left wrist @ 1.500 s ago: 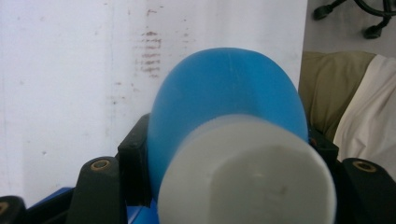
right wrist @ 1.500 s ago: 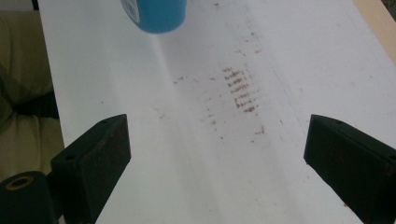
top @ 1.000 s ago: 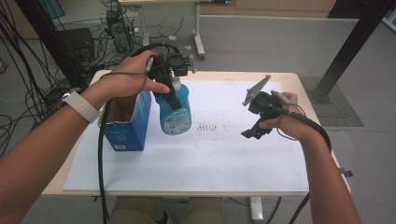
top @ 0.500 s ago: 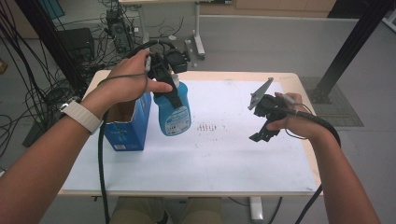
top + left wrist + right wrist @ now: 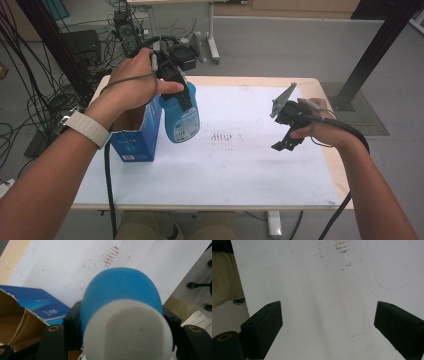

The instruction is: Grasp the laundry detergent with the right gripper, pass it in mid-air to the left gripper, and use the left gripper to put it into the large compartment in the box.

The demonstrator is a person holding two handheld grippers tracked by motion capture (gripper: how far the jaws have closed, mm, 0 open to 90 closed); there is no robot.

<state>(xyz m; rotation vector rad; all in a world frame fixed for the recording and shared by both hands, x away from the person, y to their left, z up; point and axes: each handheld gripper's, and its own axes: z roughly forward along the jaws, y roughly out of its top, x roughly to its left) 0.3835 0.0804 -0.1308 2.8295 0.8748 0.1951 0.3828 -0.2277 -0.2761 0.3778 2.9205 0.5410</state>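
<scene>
A blue bottle (image 5: 181, 120) with a white cap (image 5: 127, 331) hangs slightly tilted just above the white sheet (image 5: 240, 165). My left gripper (image 5: 183, 98) is shut on its upper part. In the left gripper view the black jaws press on both sides of the bottle (image 5: 120, 290) below the cap. The bottle is right next to an open blue cardboard box (image 5: 132, 142), on the box's right. My right gripper (image 5: 287, 140) is held over the right half of the sheet. Its jaws stand wide open with nothing between them (image 5: 327, 322).
The white sheet covers most of the wooden table (image 5: 320, 87). Faint brown marks (image 5: 222, 136) sit mid-sheet. The box (image 5: 37, 307) has a torn open flap. Cables and equipment (image 5: 125, 30) lie on the floor beyond the far edge.
My left hand has lifted the blue bottle a little beside the box. The right gripper has stayed almost where it was, still open.
</scene>
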